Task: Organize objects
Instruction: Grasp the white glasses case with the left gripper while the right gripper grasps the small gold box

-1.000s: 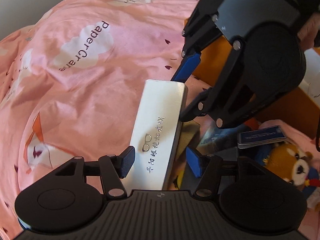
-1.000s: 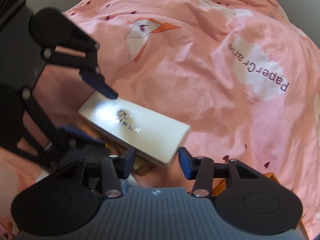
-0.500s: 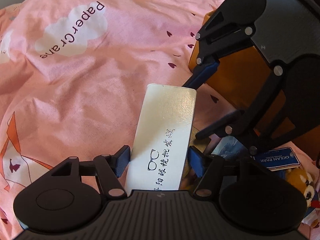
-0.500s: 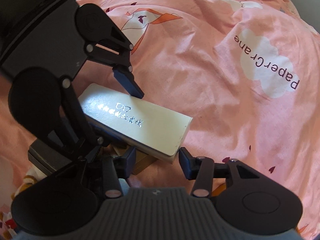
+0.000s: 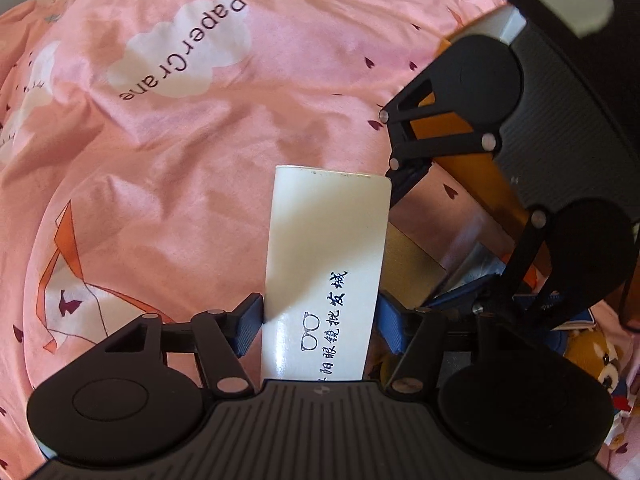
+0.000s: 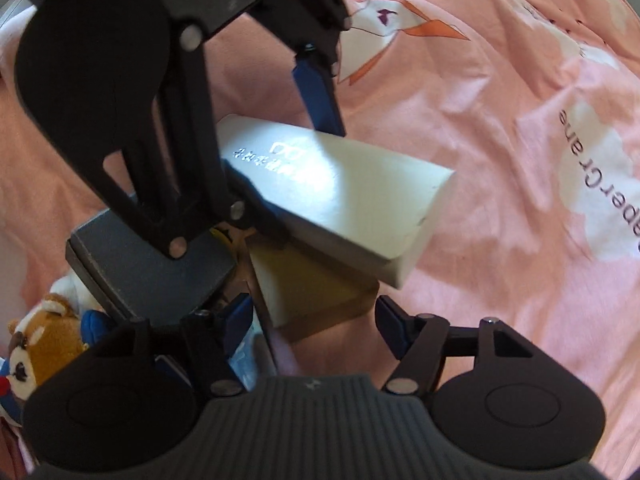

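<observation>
A white glasses case (image 5: 326, 264) with dark printed characters and a glasses logo sits between the blue pads of my left gripper (image 5: 318, 326), which is shut on its near end. In the right wrist view the same case (image 6: 344, 196) is held tilted above a tan box (image 6: 312, 292), with the left gripper's pads on its sides. My right gripper (image 6: 314, 322) is open and empty, just in front of the tan box. It shows in the left wrist view to the right of the case's far end.
A pink bedsheet (image 5: 160, 140) printed "PaperCrane" lies all around. A dark grey box (image 6: 148, 272), a plush bear (image 6: 40, 340) and a blue card sit near the tan box. An orange box (image 5: 472, 160) stands behind the right gripper.
My left gripper has closed on the white case and lifted it off the tan box. My right gripper has let go of the far end and drawn back, open.
</observation>
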The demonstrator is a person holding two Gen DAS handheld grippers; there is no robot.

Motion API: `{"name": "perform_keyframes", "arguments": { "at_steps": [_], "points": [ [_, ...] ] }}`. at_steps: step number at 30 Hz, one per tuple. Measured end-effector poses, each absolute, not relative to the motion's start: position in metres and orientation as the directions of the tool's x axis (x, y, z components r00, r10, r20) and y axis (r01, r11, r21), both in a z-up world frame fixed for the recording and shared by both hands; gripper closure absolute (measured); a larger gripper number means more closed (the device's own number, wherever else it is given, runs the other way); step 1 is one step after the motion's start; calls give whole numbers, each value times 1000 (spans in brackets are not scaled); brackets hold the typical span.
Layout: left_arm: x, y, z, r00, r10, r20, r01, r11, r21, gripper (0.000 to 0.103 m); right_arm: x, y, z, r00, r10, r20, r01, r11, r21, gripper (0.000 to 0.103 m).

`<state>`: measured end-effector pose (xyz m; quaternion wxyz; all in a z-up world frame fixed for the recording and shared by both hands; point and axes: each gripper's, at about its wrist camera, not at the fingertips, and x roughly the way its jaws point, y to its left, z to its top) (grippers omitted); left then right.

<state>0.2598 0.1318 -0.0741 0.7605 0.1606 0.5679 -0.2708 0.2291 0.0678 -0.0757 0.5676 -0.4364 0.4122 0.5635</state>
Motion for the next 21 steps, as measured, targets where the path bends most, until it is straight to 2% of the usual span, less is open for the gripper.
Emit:
{"name": "perform_keyframes", "arguments": {
  "at_steps": [3,7,14,21],
  "points": [
    [261,135,-77,203,-238,-950,585,807,-77,33,233,73,-82,22,255,-967,-999,-33,-31,30],
    [261,136,-81,216,-253,-943,569,817,-89,33,235,75,-83,-14,260,-966,-999,-36,4,36],
    [250,137,-71,267,-248,-931,525,848,-75,34,231,65,-68,-10,309,-951,-1000,-16,6,37],
    [237,134,-55,337,-225,-914,490,871,-34,34,225,50,-35,94,305,-948,-996,27,-90,38]
  ]
}}
